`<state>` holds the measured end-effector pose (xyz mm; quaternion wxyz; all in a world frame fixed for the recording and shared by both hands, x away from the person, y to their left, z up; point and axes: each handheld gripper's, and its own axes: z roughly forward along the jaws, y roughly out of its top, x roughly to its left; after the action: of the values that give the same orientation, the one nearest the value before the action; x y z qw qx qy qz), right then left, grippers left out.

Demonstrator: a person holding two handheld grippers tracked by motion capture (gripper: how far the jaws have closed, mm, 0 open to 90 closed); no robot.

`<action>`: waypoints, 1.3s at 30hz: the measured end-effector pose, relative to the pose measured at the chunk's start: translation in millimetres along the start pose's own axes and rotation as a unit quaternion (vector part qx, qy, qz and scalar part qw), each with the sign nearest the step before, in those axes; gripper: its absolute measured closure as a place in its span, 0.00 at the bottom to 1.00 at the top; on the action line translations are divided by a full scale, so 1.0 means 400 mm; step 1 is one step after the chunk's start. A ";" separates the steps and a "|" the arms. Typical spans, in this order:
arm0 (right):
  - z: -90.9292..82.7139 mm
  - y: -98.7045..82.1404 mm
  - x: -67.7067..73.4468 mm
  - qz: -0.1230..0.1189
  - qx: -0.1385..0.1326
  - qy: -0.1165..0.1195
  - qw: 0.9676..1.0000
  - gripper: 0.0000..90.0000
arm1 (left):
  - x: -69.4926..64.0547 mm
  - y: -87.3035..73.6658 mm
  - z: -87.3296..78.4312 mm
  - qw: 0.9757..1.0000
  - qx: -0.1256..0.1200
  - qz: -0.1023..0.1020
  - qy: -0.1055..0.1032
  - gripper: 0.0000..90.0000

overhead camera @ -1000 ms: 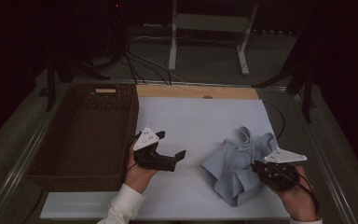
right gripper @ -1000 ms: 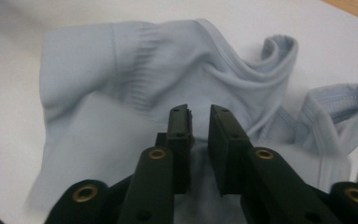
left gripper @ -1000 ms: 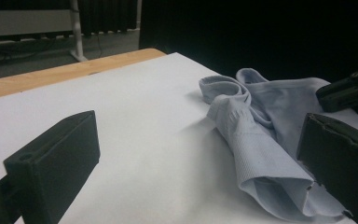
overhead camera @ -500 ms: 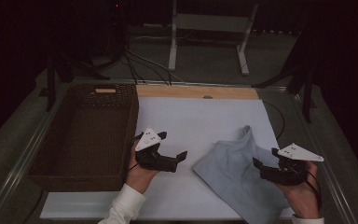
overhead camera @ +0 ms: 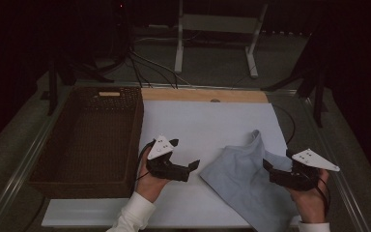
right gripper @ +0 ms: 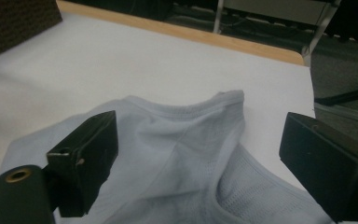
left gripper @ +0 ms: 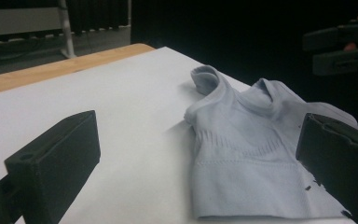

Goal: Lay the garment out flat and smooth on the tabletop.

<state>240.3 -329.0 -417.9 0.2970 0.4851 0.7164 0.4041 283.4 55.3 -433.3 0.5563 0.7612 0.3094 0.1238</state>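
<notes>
White table (overhead camera: 207, 121): shirt (overhead camera: 244, 179) (crumpled) beneath right hand-held gripper (overhead camera: 269, 170)

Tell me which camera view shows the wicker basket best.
The high view: the whole brown basket sits at the table's left edge, rim and inside both visible, left of the left gripper. The right gripper view catches just a dark woven corner at top left. The left gripper view looks toward the shirt instead.

L gripper (overhead camera: 193, 166): blk, grey tri plate | R gripper (overhead camera: 266, 166): same | sleeves white
</notes>
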 end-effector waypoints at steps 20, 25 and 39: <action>-0.016 -0.011 -0.024 0.037 -0.055 0.001 0.998 0.09 | -0.013 0.006 0.065 1.000 -0.021 0.013 -0.010 0.03; -0.016 -0.011 -0.026 0.038 -0.053 0.002 0.998 0.08 | -0.010 0.008 0.083 1.000 -0.013 0.009 -0.011 0.05; -0.017 -0.012 -0.026 0.040 -0.057 0.004 0.998 0.05 | -0.012 0.006 0.143 1.000 -0.005 0.016 -0.012 0.07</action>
<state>236.1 -341.8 -418.3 0.3051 0.4939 0.6737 0.4572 311.1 7.8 -450.5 0.5614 0.7650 0.2898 0.1254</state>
